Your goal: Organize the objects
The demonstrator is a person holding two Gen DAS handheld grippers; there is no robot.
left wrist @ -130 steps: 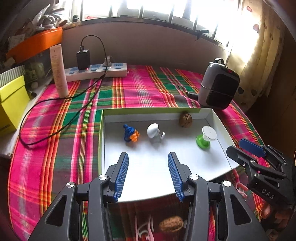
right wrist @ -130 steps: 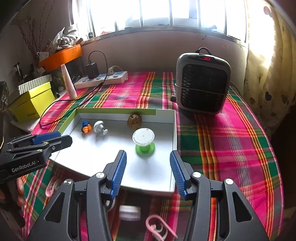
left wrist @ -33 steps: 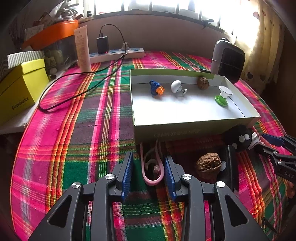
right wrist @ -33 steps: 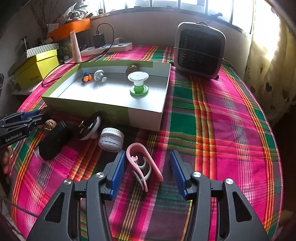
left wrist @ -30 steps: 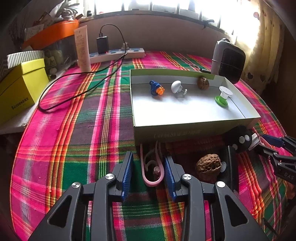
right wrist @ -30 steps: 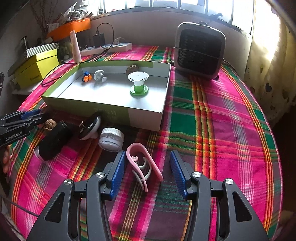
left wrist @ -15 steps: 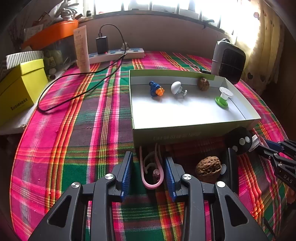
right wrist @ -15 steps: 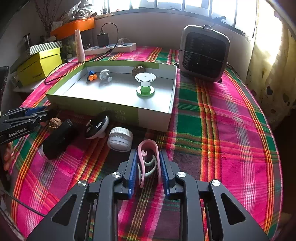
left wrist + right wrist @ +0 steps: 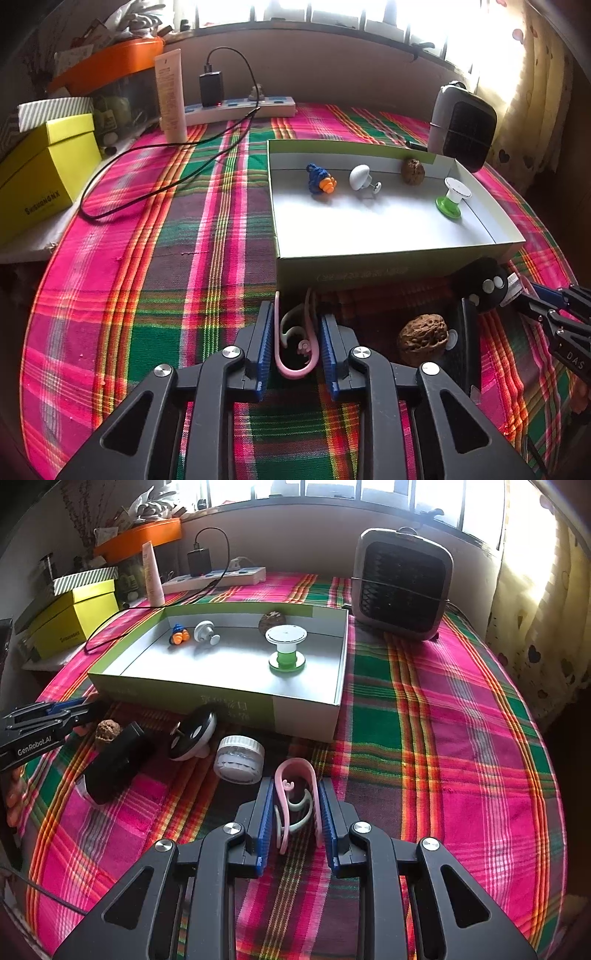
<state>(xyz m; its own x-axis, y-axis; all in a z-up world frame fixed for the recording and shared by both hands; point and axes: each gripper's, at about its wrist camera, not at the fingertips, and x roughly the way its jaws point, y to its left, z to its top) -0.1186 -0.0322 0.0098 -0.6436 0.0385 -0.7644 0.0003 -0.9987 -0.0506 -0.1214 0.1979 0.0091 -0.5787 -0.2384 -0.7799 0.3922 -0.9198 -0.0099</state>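
Both tools are down on the plaid tablecloth point(image 9: 461, 738), in front of the open box point(image 9: 369, 260).

Left gripper point(image 9: 296, 321) first. Its jaws have just been closing, and the pink clip point(image 9: 292, 373) sits between the blue pads. Each pad is against one arm of the clip, so I call that a grip. The gap is narrow, only as wide as the clip. The clip lies just short of the box's near wall, at its left corner, with its open ends toward the box.

Now the right gripper point(image 9: 295, 786). It is squeezed in tight on the second pink clip point(image 9: 295, 763), with both pads pressing the clip's sides. The rounded end pokes out past the fingertips. This clip is near the box's right front corner, just beside a small white jar point(image 9: 240, 758).

Between the two tools I see a loose walnut point(image 9: 423, 338), touching a black block point(image 9: 118, 760). A round black and white piece point(image 9: 194, 734) leans near the box wall.

Inside the box, along the far wall, there is a blue and orange knitted toy point(image 9: 319, 179). Next to it are a white knob point(image 9: 360, 177) and another walnut point(image 9: 412, 170). A green and white spool point(image 9: 452, 199) stands upright toward the right side.

A small heater point(image 9: 400, 585) stands beyond the box.
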